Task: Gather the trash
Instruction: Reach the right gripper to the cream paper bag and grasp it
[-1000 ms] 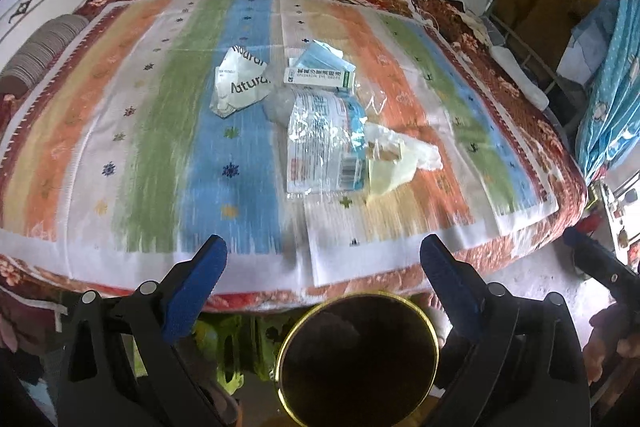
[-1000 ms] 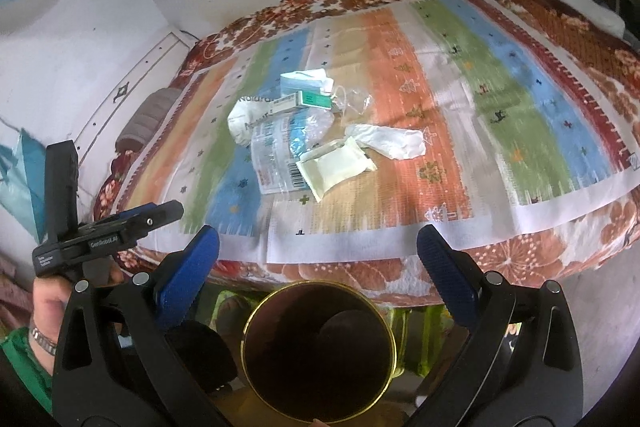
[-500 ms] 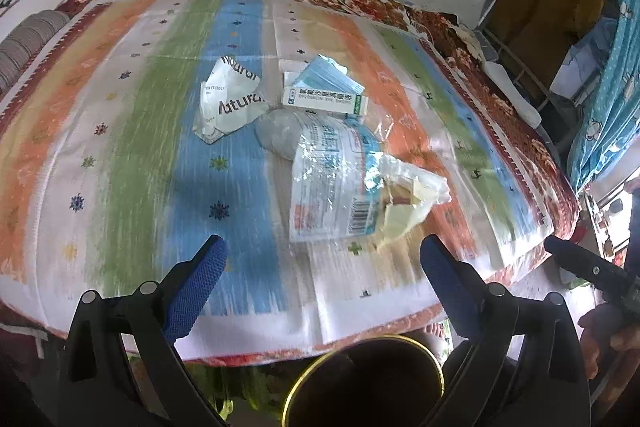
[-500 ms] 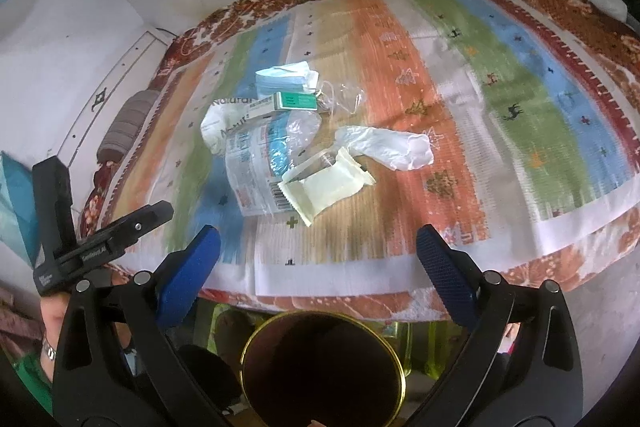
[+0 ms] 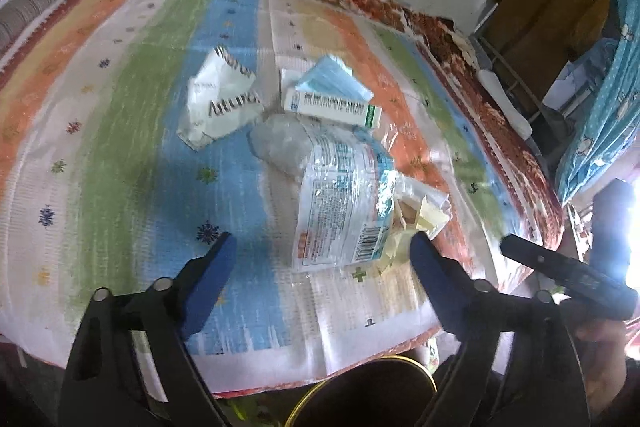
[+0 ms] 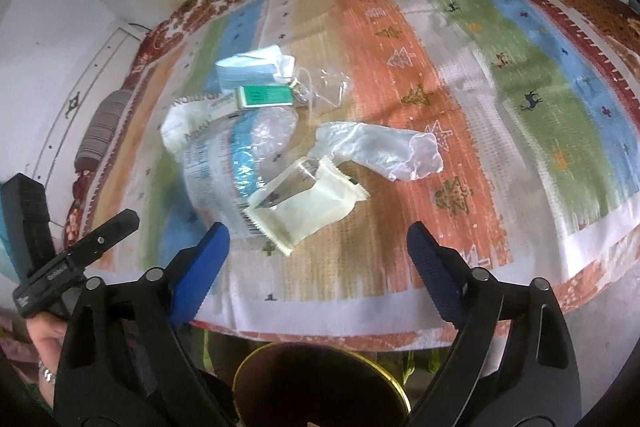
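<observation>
my left gripper (image 5: 320, 251) and right gripper (image 6: 318, 241) hover with jaws apart, closing, gripping nothing. on the striped bedspread (image 6: 500, 75) one heap of trash (image 6: 280, 147) lies clustered. i count one green-ended box (image 6: 264, 95), one cream wrapper (image 6: 308, 205), one clear glove (image 6: 384, 149).

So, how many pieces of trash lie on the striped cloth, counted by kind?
Plastic wrappers and bags: 4 (printed clear bag, cream wrapper, cloudy clear bag, white lettered wrapper)
Small clear film: 1
Cardboard boxes: 1 (white and green box)
Blue face masks: 1
Total: 7
</observation>
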